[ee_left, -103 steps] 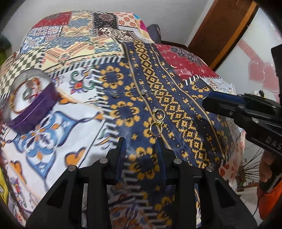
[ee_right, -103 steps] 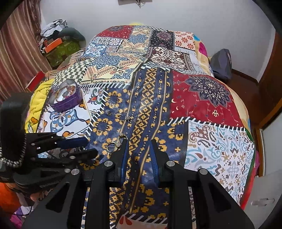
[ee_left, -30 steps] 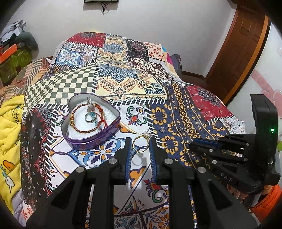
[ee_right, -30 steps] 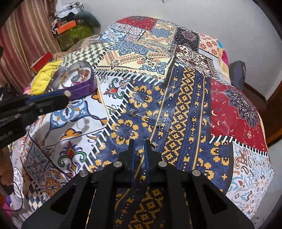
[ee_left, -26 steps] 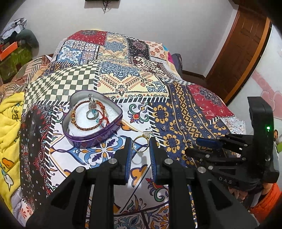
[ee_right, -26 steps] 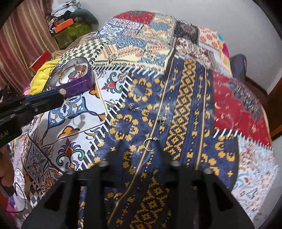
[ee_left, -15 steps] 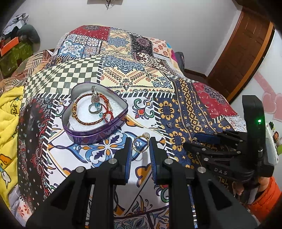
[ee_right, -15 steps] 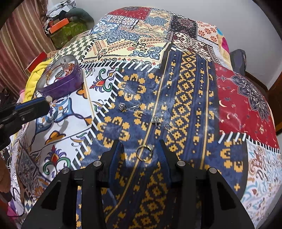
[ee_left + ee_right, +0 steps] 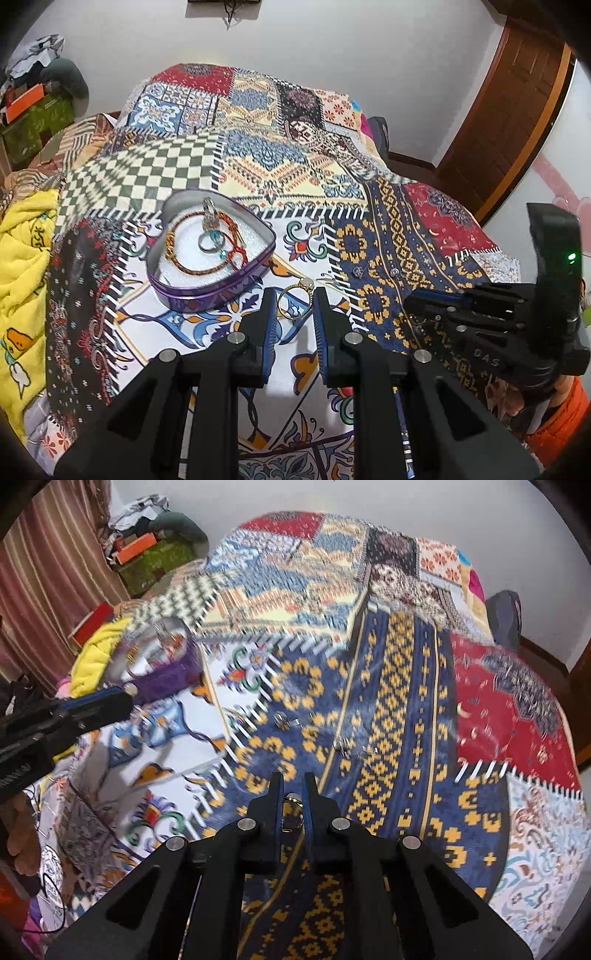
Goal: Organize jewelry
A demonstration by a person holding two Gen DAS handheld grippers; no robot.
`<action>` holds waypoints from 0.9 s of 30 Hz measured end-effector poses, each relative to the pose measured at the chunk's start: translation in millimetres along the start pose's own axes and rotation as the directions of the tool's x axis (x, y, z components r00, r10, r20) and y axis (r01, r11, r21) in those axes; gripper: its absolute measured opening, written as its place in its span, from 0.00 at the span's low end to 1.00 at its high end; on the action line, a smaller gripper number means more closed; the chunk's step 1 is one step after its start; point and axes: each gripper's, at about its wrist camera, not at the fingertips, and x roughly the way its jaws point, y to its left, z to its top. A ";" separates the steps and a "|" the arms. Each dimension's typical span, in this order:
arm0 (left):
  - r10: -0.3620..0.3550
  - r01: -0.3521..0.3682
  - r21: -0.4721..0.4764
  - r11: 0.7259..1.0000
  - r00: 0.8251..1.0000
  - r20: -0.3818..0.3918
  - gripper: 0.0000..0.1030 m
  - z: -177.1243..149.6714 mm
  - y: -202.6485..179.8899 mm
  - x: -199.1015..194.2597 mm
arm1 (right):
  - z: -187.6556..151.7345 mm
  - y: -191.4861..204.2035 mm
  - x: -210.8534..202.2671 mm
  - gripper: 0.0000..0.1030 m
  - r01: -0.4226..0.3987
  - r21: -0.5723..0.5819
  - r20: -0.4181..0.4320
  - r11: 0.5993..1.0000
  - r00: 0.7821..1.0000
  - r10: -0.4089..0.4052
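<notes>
My left gripper (image 9: pixel 294 308) is shut on a gold ring (image 9: pixel 295 302) with a small top piece and holds it above the patchwork bedspread, just right of the purple heart-shaped tin (image 9: pixel 207 291). The tin holds red and brown bracelets (image 9: pixel 192 254) and silver rings (image 9: pixel 210 242). My right gripper (image 9: pixel 292 794) is shut on a second gold ring (image 9: pixel 291 814) above the blue and yellow patch. Small silver earrings (image 9: pixel 282 722) lie on the blue patch beyond it. The tin (image 9: pixel 162 675) is at the far left in the right wrist view.
The patchwork bedspread (image 9: pixel 258 162) covers the whole bed. A yellow blanket (image 9: pixel 22 258) lies at the left edge. Boxes and clothes (image 9: pixel 147 550) are piled beyond the bed's far left corner. A wooden door (image 9: pixel 509 125) stands at the right.
My right gripper has closed on the gold ring that lay between its fingers and is lifting it. My left gripper has carried its ring from the blue patch towards the tin.
</notes>
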 end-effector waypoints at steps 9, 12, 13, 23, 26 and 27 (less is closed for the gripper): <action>0.023 -0.023 -0.012 1.000 0.997 0.070 0.18 13.5 10.3 -25.3 | 29.4 10.8 -41.1 0.08 -0.012 -0.026 0.126 1.000 0.992 0.015; 0.035 -0.034 -0.015 0.999 0.995 0.091 0.18 19.0 16.3 -32.5 | 40.1 14.9 -46.6 0.08 -0.013 -0.038 0.153 0.999 0.988 0.018; 0.039 -0.037 -0.016 0.999 0.995 0.097 0.18 20.4 18.0 -34.4 | 44.0 17.3 -47.8 0.08 -0.016 -0.043 0.161 0.999 0.987 0.022; 0.084 -0.080 -0.034 0.996 0.987 0.138 0.18 34.8 42.7 -44.4 | 75.0 52.7 -41.6 0.08 -0.094 -0.092 0.207 0.991 0.972 0.111; 0.087 -0.081 -0.043 0.996 0.987 0.138 0.18 37.6 48.9 -42.6 | 83.5 67.1 -30.3 0.08 -0.125 -0.107 0.204 0.986 0.968 0.145; 0.088 -0.082 -0.044 0.996 0.987 0.137 0.18 38.4 51.1 -41.5 | 86.1 71.5 -26.4 0.08 -0.135 -0.112 0.202 0.985 0.967 0.155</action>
